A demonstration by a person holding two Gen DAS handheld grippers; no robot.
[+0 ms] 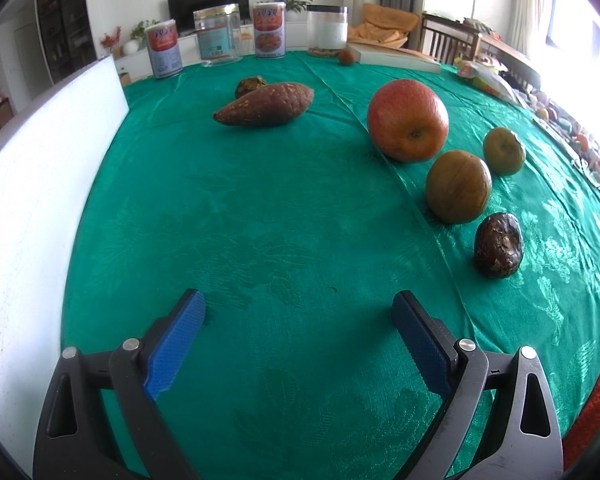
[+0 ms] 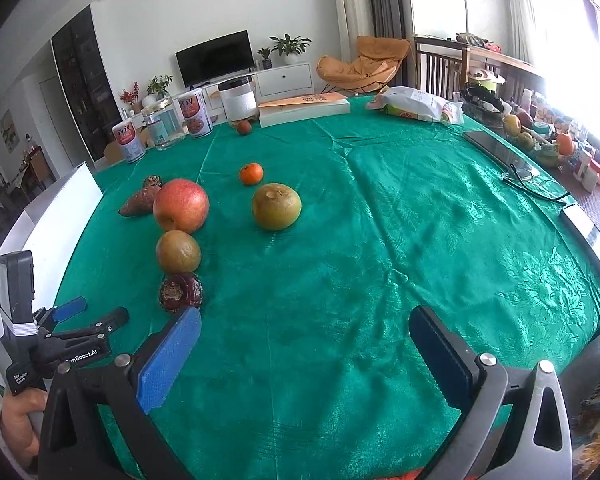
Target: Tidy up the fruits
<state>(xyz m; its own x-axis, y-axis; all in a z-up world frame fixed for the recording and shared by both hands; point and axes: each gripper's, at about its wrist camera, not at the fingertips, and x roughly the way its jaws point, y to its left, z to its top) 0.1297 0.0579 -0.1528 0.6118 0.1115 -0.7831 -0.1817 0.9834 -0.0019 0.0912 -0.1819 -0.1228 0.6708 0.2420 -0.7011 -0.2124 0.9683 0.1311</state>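
Lining up fruit along the surface's left edge is being done: the apple (image 2: 181,205), a pear (image 2: 178,251) and a dark fruit (image 2: 180,292) are already sitting in a row. Both the left gripper (image 1: 298,340) and right gripper (image 2: 306,356) are being held spread, empty. The loose pear (image 2: 276,206) is probably being targeted next; it should be gripped squarely across its middle.

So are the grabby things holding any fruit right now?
No, nothing is held. The left gripper and the right gripper both have jaws wide open over bare green tablecloth; the fruits lie untouched.
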